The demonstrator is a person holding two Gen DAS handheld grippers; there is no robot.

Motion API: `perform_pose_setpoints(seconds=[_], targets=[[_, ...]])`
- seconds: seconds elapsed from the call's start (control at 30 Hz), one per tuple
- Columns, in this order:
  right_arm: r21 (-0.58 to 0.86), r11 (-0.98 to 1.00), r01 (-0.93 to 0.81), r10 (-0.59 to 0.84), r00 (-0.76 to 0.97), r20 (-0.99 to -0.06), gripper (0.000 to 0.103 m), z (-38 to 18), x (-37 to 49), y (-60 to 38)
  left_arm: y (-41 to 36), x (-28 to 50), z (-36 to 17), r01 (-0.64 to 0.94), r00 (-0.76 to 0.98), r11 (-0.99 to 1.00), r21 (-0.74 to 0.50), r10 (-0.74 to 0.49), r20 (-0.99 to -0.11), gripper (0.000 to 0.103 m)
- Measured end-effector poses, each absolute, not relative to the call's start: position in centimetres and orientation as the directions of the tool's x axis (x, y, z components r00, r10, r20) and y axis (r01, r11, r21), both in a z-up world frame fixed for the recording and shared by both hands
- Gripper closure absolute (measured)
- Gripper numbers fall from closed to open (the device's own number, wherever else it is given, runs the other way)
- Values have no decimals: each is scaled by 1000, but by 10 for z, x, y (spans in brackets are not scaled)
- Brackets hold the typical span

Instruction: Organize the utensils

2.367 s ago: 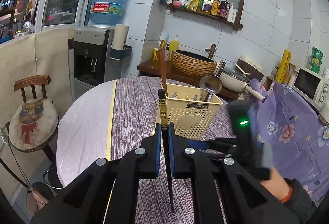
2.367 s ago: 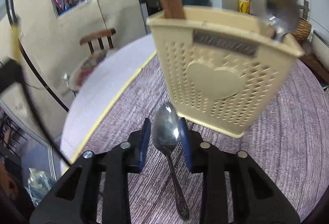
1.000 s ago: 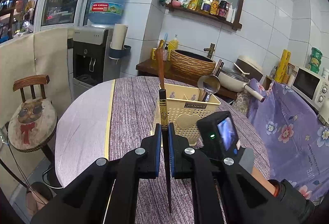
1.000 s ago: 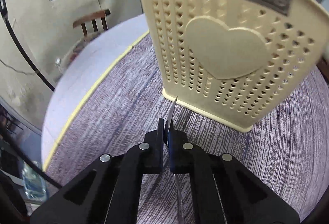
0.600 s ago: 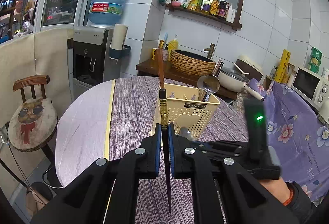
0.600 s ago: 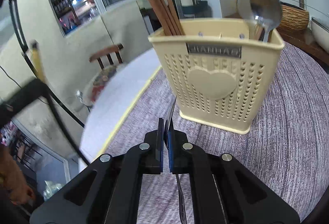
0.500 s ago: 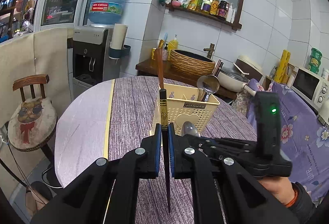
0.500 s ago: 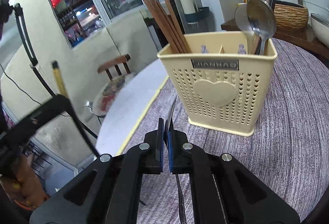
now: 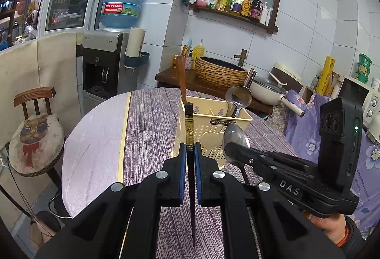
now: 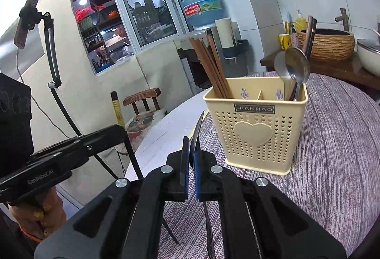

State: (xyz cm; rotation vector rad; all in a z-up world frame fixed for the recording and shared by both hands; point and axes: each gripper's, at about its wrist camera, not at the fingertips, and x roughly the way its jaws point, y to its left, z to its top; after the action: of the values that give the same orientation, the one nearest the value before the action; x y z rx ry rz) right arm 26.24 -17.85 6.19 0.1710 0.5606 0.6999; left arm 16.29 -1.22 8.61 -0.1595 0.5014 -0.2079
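Right wrist view: right gripper [image 10: 192,152] clamped on upright steel spoon [image 10: 199,130]; perforated cream plastic utensil holder [image 10: 256,130] ahead-right. Left gripper [image 9: 189,156] clamps vertical dark chopstick [image 9: 189,126].

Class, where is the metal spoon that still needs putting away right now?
The spoon is clamped in the right gripper, in front of the cream utensil holder.

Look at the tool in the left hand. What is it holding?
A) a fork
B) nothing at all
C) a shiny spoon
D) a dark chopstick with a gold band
D: the left tool is pinched shut on a dark chopstick with a gold band, standing upright between its blue pads, while the spoon sits in the right tool instead.
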Motion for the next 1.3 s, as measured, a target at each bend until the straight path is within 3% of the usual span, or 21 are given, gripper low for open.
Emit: perform_pose_setpoints(seconds=[0.17, 0.33, 0.43, 0.53, 0.63, 0.77, 0.93, 1.0, 1.03, 1.07, 1.13, 1.23, 1.3], targets=[[366, 754, -545, 657, 626, -421, 99, 62, 267, -183, -14, 165, 86, 163, 855, 966, -198, -239, -460, 95], [313, 783, -538, 621, 640, -453, 99, 56, 266, -178, -15, 166, 85, 165, 855, 966, -200, -241, -459, 95], [292, 809, -510, 583, 634, -508, 99, 44, 270, -176, -15, 165, 85, 166, 855, 966, -200, -242, -459, 95], [306, 850, -429, 519, 588, -620, 99, 19, 282, -178, -15, 165, 84, 166, 855, 965, -203, -243, -458, 95], [168, 901, -400, 399, 611, -684, 99, 0, 281, -174, -16, 164, 85, 166, 856, 965, -201, -242, -457, 95], [-134, 910, -393, 188, 677, -712, 99, -20, 268, -157, -16, 163, 85, 170, 855, 964, -203, -247, -456, 95], [-174, 875, -452, 176, 631, -755, 97, -43, 259, -147, -16, 162, 85, 170, 856, 964, -206, -248, -454, 95], [-101, 871, -481, 239, 594, -768, 92, -44, 258, -150, -15, 162, 85, 171, 855, 964, -206, -249, -455, 95], [-42, 868, -495, 286, 566, -773, 83, -43, 260, -154, -15, 162, 85, 171, 855, 964, -205, -248, -455, 95], [38, 865, -501, 342, 532, -775, 65, -41, 262, -160, -15, 162, 85, 170, 856, 964, -205, -248, -454, 95], [146, 868, -474, 406, 509, -759, 39, -33, 266, -175, -15, 162, 85, 170, 856, 964, -206, -248, -454, 95], [199, 865, -460, 443, 516, -733, 36, -22, 267, -189, -15, 162, 85, 171, 855, 963, -207, -249, -454, 95], [175, 857, -485, 441, 513, -736, 29, -17, 270, -193, -15, 162, 85, 172, 855, 963, -207, -250, -454, 95]])
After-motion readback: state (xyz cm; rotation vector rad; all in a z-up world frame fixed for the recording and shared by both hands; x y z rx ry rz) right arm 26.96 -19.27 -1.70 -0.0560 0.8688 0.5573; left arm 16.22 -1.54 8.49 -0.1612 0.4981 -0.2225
